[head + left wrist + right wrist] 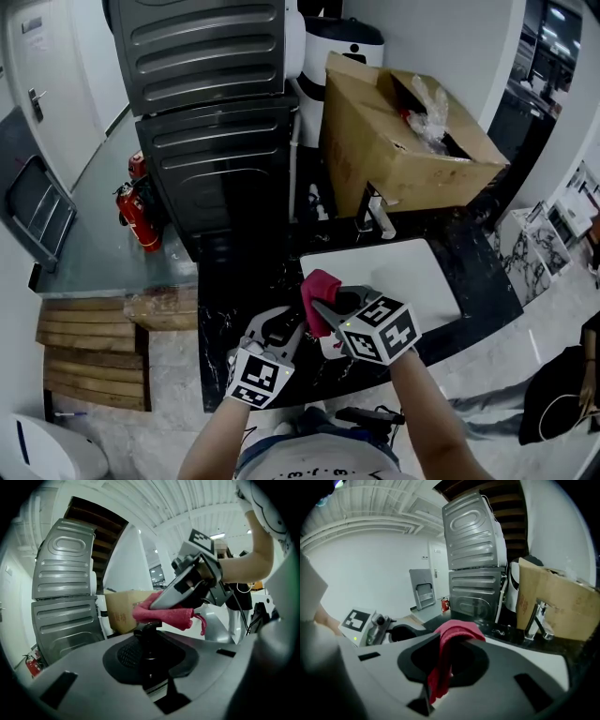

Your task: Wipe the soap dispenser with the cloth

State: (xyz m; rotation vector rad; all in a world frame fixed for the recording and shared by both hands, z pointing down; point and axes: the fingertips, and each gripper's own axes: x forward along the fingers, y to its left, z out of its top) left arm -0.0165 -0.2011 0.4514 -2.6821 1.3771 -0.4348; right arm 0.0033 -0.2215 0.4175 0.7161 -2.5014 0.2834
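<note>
Left gripper: my left gripper (284, 328) sits at the near edge of the counter (234, 281), to the left of the right one. Its jaws are drawn in around the dark pump neck of the soap dispenser and hold it.

Soap dispenser: in the left gripper view I see the soap dispenser (147, 630) upright between the left jaws. Its black pump head stands above them and a pale strip shows below. I cannot make out the rest of its body. It is over the near counter, just left of the sink (422, 272).

Right gripper: my right gripper (325, 309) points left across the sink's near left corner. Its jaws are clamped on the cloth.

Cloth: the pink-red cloth (321, 283) is bunched at the right jaw tips, with a fold hanging down between them. From the left gripper view it sits right over the pump head. I cannot tell whether the two touch.

Sink: white basin set into the black counter, to the right of both grippers.

Tap: a chrome tap (375, 216) stands at the far rim of the sink.

Cardboard box: an open cardboard box (394, 141) sits just beyond the tap, with clear plastic showing in its top.

Far left: two grey ribbed machines (211, 94) are stacked one on the other. A red fire extinguisher (139, 217) stands on the floor beside them.
</note>
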